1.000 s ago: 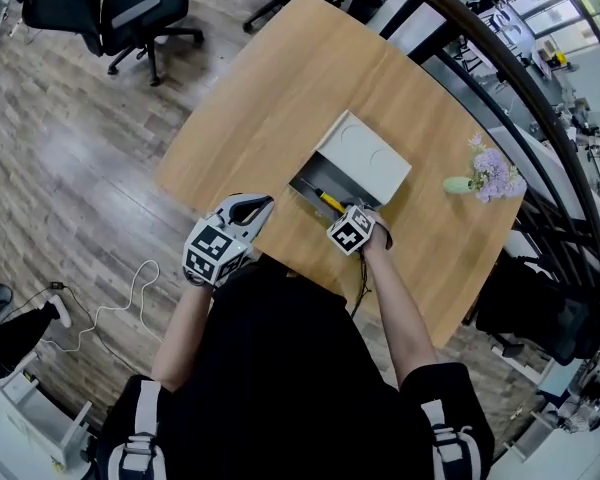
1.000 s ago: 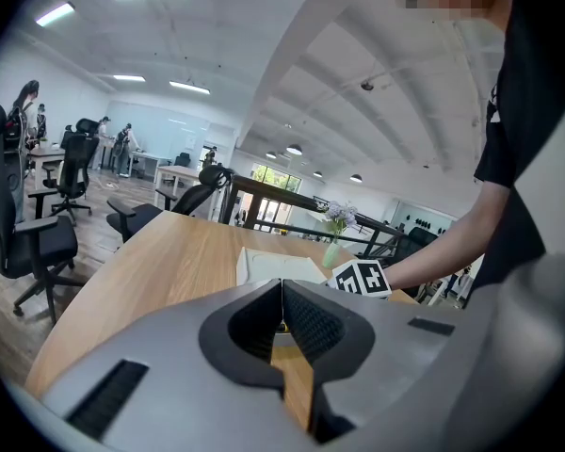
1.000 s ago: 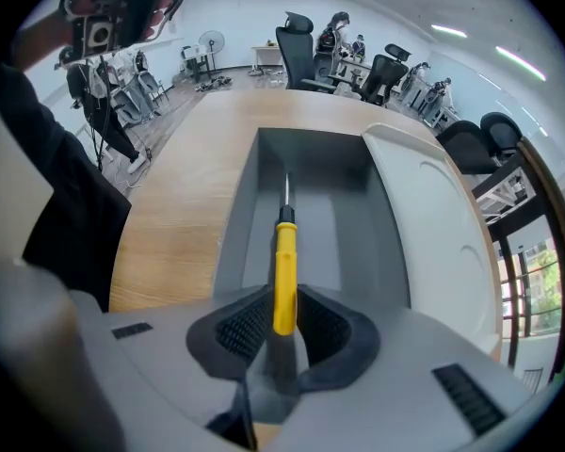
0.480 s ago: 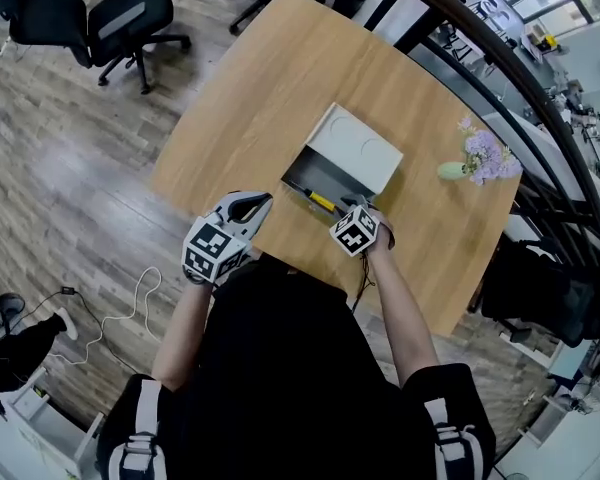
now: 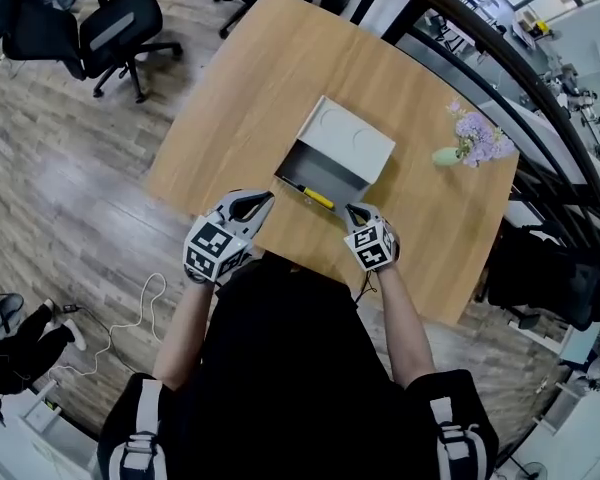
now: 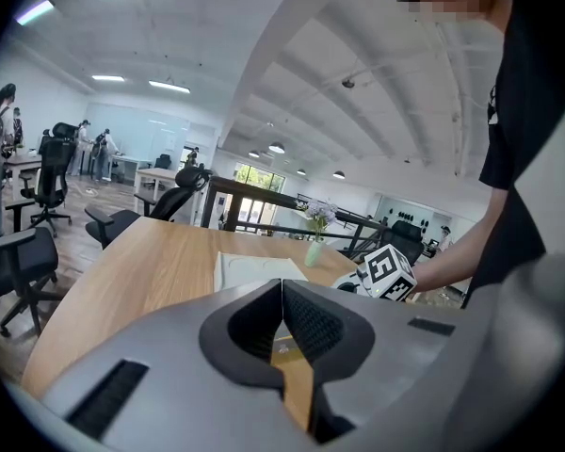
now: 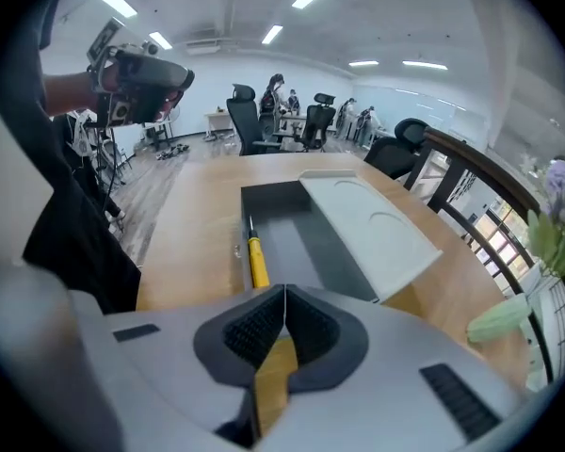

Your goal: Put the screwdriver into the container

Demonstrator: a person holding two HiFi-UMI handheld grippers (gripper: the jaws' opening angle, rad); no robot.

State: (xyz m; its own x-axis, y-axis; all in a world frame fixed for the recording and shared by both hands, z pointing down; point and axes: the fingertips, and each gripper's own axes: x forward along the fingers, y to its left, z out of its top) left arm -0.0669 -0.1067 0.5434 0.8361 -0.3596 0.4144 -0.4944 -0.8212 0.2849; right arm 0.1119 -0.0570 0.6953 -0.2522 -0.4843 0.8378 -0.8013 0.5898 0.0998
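Found screwdriver (image 5: 313,196) lying flat inside container (image 5: 338,176) along the wall nearest the person, long axis running straight away from right gripper (image 5: 358,211), handle end closest, just ahead of jaws pressed together on nothing; left gripper (image 5: 250,206) likewise closed empty, farther off, so judging no regrasp needed.

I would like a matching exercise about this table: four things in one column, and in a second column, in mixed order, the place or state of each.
Things:
1. screwdriver
2. container lid
3. flower vase
4. right gripper

Places or states:
A. jaws together, holding nothing
B. lying inside the grey container
C. swung open
D. standing on the wooden table, apart from the container

Pairs: 1-B; 2-C; 3-D; 4-A
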